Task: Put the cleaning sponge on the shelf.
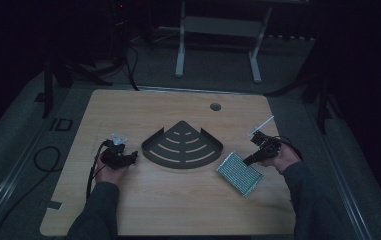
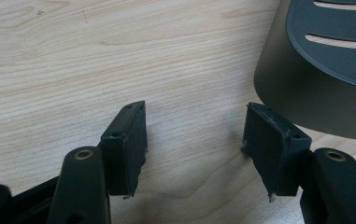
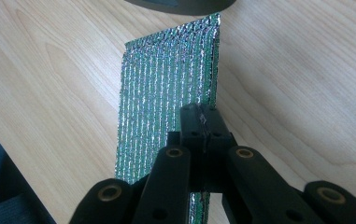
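A dark metal corner shelf (image 1: 183,145) with curved slots lies flat at the middle of the wooden table. A thin green pad with a glittery ribbed face (image 1: 239,173) sits at its right, one edge lifted. My right gripper (image 1: 250,160) is shut on that edge; in the right gripper view the two jaws (image 3: 202,116) pinch the pad (image 3: 166,84), with the shelf's rim (image 3: 180,4) beyond it. My left gripper (image 1: 130,157) rests left of the shelf, open. In the left gripper view nothing lies between its pads (image 2: 196,116), and the shelf's wall (image 2: 302,88) stands just past the right jaw.
A round hole (image 1: 215,106) is cut in the table's far side. A white frame's legs (image 1: 180,60) stand on the floor behind the table. Black cables (image 1: 45,160) trail on the floor at the left. Bare wood (image 1: 178,200) lies in front of the shelf.
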The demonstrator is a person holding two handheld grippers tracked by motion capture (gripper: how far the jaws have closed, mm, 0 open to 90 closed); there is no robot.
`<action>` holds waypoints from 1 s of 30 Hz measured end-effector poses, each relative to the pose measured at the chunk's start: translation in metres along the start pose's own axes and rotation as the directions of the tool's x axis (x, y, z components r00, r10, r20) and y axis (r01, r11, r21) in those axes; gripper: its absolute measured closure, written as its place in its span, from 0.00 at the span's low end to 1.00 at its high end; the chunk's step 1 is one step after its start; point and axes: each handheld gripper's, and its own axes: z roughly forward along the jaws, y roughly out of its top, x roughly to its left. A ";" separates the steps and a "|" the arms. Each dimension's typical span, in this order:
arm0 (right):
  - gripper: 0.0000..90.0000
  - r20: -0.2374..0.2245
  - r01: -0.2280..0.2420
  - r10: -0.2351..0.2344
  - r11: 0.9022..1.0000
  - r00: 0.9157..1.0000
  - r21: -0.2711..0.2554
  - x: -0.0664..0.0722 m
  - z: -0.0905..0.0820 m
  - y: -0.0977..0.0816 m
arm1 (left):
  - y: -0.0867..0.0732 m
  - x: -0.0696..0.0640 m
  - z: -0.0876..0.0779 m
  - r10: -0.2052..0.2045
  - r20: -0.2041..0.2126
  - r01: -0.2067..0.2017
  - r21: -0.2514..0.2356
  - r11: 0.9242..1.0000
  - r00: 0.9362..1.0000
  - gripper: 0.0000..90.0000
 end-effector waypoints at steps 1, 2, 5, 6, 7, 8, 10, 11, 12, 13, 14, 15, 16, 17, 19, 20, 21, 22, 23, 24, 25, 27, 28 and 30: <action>1.00 0.002 -0.001 0.001 1.000 1.000 -0.002 0.000 -0.001 0.001 | 0.000 0.000 0.000 -0.001 0.000 0.001 0.000 1.000 1.000 0.45; 1.00 -0.001 0.000 0.000 1.000 1.000 -0.004 0.000 -0.002 0.001 | 0.000 0.000 0.000 -0.001 0.000 0.001 0.000 1.000 1.000 0.45; 1.00 0.000 0.001 -0.001 1.000 1.000 -0.015 0.000 -0.006 0.003 | 0.000 0.000 0.000 -0.001 0.000 0.001 0.000 1.000 1.000 0.45; 1.00 0.003 0.000 0.000 1.000 1.000 -0.022 0.000 -0.007 0.004 | 0.000 0.000 0.000 0.000 0.000 0.000 0.000 1.000 1.000 0.45; 1.00 -0.002 0.001 -0.001 1.000 1.000 -0.023 0.000 -0.008 0.005 | 0.000 0.000 0.000 -0.001 0.000 0.001 0.000 1.000 1.000 0.45; 1.00 -0.001 0.003 -0.003 1.000 1.000 -0.024 0.001 -0.009 0.005 | 0.000 0.000 0.000 -0.001 0.000 0.001 0.000 1.000 1.000 0.45; 1.00 0.001 0.004 -0.004 1.000 1.000 -0.026 0.001 -0.010 0.006 | 0.000 0.000 0.000 -0.001 0.000 0.001 0.000 1.000 1.000 0.45; 1.00 -0.001 0.006 -0.006 1.000 1.000 -0.023 0.001 -0.011 0.007 | 0.000 0.000 0.000 -0.001 0.000 0.001 0.000 1.000 1.000 0.45; 1.00 -0.004 0.013 -0.013 1.000 1.000 -0.022 0.002 -0.013 0.009 | 0.000 0.000 0.000 -0.001 0.000 0.001 0.000 1.000 1.000 0.45; 1.00 -0.008 0.018 -0.018 1.000 1.000 -0.017 0.002 -0.014 0.010 | 0.000 0.000 0.000 -0.001 0.000 0.001 0.000 1.000 1.000 0.45; 1.00 -0.004 0.020 -0.021 1.000 1.000 -0.018 0.003 -0.015 0.012 | 0.000 0.000 0.000 -0.001 0.000 0.001 0.000 1.000 1.000 0.45; 1.00 -0.007 0.024 -0.024 0.999 1.000 -0.021 0.002 -0.016 0.013 | 0.000 0.000 0.000 -0.001 0.000 0.001 0.000 1.000 1.000 0.45; 1.00 -0.006 0.020 -0.020 1.000 1.000 -0.024 0.002 -0.017 0.014 | 0.000 0.000 0.000 -0.001 0.000 0.001 0.000 1.000 1.000 0.45; 1.00 -0.008 0.022 -0.022 0.999 1.000 -0.028 0.002 -0.017 0.015 | 0.000 0.000 0.000 -0.001 0.000 0.001 0.000 1.000 1.000 0.45; 1.00 -0.008 0.019 -0.019 0.999 1.000 -0.033 0.002 -0.019 0.017 | 0.000 0.000 0.000 -0.001 0.000 0.001 0.000 1.000 1.000 0.45; 1.00 -0.007 0.022 -0.022 0.999 1.000 -0.033 0.002 -0.019 0.018 | 0.000 0.000 0.000 -0.001 0.000 0.001 0.000 1.000 1.000 0.45; 1.00 -0.006 0.018 -0.019 0.999 1.000 -0.035 0.002 -0.019 0.020 | 0.000 0.000 0.000 -0.001 0.000 0.001 0.000 1.000 1.000 0.45; 1.00 -0.008 0.021 -0.022 0.999 1.000 -0.033 0.002 -0.020 0.021 | 0.000 0.000 0.000 -0.001 0.000 0.001 0.000 1.000 1.000 0.45; 1.00 -0.007 0.024 -0.024 0.999 1.000 -0.035 0.002 -0.021 0.022 | 0.000 0.000 0.000 -0.001 0.000 0.001 0.000 1.000 1.000 0.45; 1.00 -0.003 0.023 -0.023 0.999 1.000 -0.033 0.002 -0.021 0.023 | 0.000 0.000 0.000 -0.001 0.000 0.001 0.000 1.000 1.000 0.45; 1.00 0.001 0.022 -0.022 0.999 1.000 -0.034 0.002 -0.022 0.024 | 0.000 0.000 0.000 0.000 0.000 0.000 0.000 1.000 1.000 0.45; 1.00 0.000 0.019 -0.019 0.999 1.000 -0.039 0.002 -0.023 0.027 | 0.000 0.000 0.000 -0.001 0.000 0.001 0.000 1.000 1.000 0.45; 1.00 0.002 0.021 -0.021 0.999 1.000 -0.041 0.002 -0.024 0.028 | 0.000 0.000 0.000 0.000 0.000 0.000 0.000 1.000 1.000 0.45; 1.00 0.004 0.019 -0.018 0.999 1.000 -0.046 0.001 -0.025 0.030 | 0.000 0.000 0.000 0.000 0.000 0.000 0.000 1.000 1.000 0.45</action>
